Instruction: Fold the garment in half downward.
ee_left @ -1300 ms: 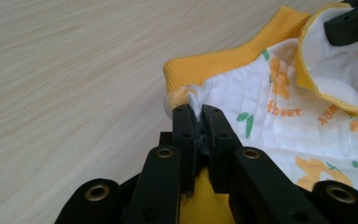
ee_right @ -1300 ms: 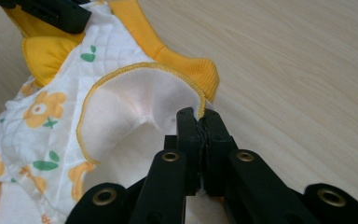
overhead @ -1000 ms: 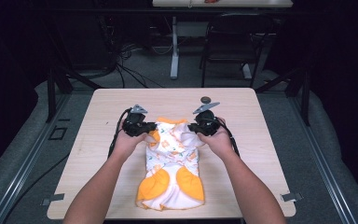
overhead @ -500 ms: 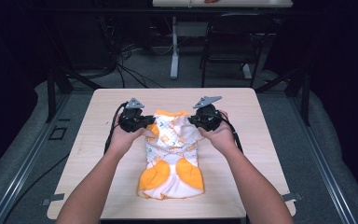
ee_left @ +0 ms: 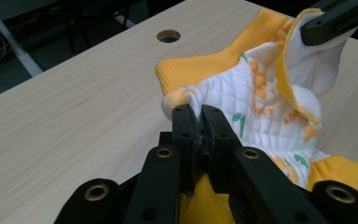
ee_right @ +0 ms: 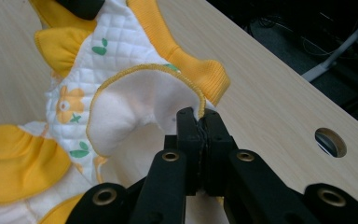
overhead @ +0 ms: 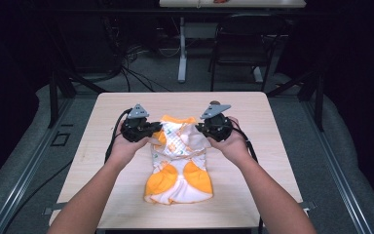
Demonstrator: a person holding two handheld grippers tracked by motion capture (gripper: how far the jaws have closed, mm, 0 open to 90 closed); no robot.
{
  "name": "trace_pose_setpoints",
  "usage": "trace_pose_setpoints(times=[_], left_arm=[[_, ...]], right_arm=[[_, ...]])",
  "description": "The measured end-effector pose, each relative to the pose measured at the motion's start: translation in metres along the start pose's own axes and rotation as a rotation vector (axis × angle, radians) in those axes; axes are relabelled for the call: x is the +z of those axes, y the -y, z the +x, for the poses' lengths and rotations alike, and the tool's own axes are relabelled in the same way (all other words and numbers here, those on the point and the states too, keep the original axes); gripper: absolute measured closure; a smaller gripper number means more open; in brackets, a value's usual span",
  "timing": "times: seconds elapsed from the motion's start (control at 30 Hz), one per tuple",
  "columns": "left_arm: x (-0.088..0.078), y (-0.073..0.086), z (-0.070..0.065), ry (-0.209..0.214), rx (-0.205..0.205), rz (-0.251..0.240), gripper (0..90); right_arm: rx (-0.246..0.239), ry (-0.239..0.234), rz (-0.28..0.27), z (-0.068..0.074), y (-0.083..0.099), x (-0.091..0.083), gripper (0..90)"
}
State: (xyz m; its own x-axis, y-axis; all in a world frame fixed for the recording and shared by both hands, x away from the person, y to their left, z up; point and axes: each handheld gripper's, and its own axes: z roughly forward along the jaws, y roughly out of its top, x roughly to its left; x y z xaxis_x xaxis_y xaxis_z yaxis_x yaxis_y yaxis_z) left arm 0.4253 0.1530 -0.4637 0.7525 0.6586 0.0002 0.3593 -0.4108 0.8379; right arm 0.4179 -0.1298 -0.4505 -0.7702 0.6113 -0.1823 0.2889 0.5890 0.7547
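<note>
The white quilted cloth garment with yellow ribbed trim [ee_left: 265, 107] looks soft and matt: its outer face is stitched in small diamonds and printed with orange flowers and green leaves, and its inside is plain fleecy white. The pale wooden table top [ee_left: 74, 121] shows fine straight grain with a smooth, dull finish. The left gripper [ee_left: 196, 122] and right gripper [ee_right: 198, 123] are matt black plastic with brass-coloured metal rivets.

White quilted garment [overhead: 177, 161] with orange patches and green leaves; pale wood table [overhead: 253, 117].
</note>
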Motion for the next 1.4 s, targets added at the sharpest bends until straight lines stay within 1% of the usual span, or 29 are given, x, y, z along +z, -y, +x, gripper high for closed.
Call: trace_pose_setpoints(times=[0.13,0.27,0.37,0.4,0.43,0.53,0.57,0.6,0.73,0.8,0.83,0.87,0.93,1.0,1.03,1.1,1.13,1.2,1.27,1.3,1.37,1.4], left_arm=[[0.000,0.006,-0.002,0.011,0.007,0.015,84.5],[-0.001,0.012,-0.006,0.018,0.020,0.025,84.5],[0.000,0.017,-0.009,0.030,0.026,0.033,84.5],[0.000,0.018,-0.010,0.032,0.028,0.037,84.5],[0.000,0.019,-0.010,0.029,0.035,0.043,84.5],[-0.001,0.025,-0.010,0.027,0.025,0.044,84.5],[-0.001,0.028,-0.010,0.028,0.025,0.051,84.5],[-0.001,0.030,-0.011,0.032,0.022,0.052,84.5],[-0.002,0.037,-0.016,0.034,0.027,0.054,84.5],[-0.002,0.041,-0.019,0.036,0.039,0.067,84.4],[-0.001,0.044,-0.021,0.043,0.044,0.072,84.3],[-0.001,0.046,-0.022,0.046,0.046,0.076,84.3],[-0.001,0.050,-0.025,0.050,0.043,0.077,84.2],[-0.001,0.055,-0.027,0.058,0.045,0.083,84.1],[-0.001,0.057,-0.028,0.060,0.050,0.089,84.1],[-0.001,0.062,-0.030,0.065,0.047,0.095,84.0],[-0.001,0.064,-0.031,0.069,0.046,0.095,83.9],[-0.002,0.066,-0.032,0.074,0.049,0.097,83.7],[-0.002,0.070,-0.035,0.091,0.039,0.086,83.5],[-0.003,0.072,-0.037,0.099,0.043,0.087,83.4],[-0.002,0.077,-0.040,0.109,0.040,0.092,83.4],[-0.002,0.078,-0.041,0.114,0.036,0.093,83.4]], right_arm=[[-0.014,-0.003,0.000,0.004,0.003,0.000,87.7],[-0.010,-0.009,0.004,0.008,0.009,-0.002,87.7],[-0.029,-0.011,0.018,0.011,0.013,-0.002,87.7],[-0.031,-0.013,0.025,0.012,0.014,-0.002,87.7],[-0.024,-0.019,0.019,0.013,0.015,-0.001,87.7],[-0.025,-0.028,0.020,0.017,0.020,0.000,87.7],[-0.020,-0.031,0.021,0.019,0.021,0.000,87.7],[-0.028,-0.033,0.028,0.020,0.022,0.000,87.7],[-0.036,-0.043,0.029,0.027,0.024,-0.002,87.6],[-0.034,-0.055,0.040,0.031,0.028,-0.001,87.6],[-0.030,-0.056,0.040,0.033,0.030,0.000,87.5],[-0.044,-0.056,0.060,0.034,0.032,0.000,87.5],[-0.043,-0.058,0.054,0.037,0.035,0.001,87.5],[-0.025,-0.066,0.052,0.040,0.039,0.001,87.4],[-0.040,-0.067,0.064,0.041,0.041,0.002,87.4],[-0.043,-0.071,0.068,0.043,0.044,0.003,87.4],[-0.032,-0.078,0.054,0.044,0.047,0.003,87.4],[-0.032,-0.084,0.060,0.046,0.050,0.002,87.3],[-0.033,-0.089,0.056,0.047,0.054,0.002,87.2],[-0.033,-0.090,0.058,0.048,0.056,0.002,87.2],[-0.030,-0.102,0.063,0.050,0.060,0.002,87.1],[-0.020,-0.111,0.066,0.052,0.063,0.002,87.0]])
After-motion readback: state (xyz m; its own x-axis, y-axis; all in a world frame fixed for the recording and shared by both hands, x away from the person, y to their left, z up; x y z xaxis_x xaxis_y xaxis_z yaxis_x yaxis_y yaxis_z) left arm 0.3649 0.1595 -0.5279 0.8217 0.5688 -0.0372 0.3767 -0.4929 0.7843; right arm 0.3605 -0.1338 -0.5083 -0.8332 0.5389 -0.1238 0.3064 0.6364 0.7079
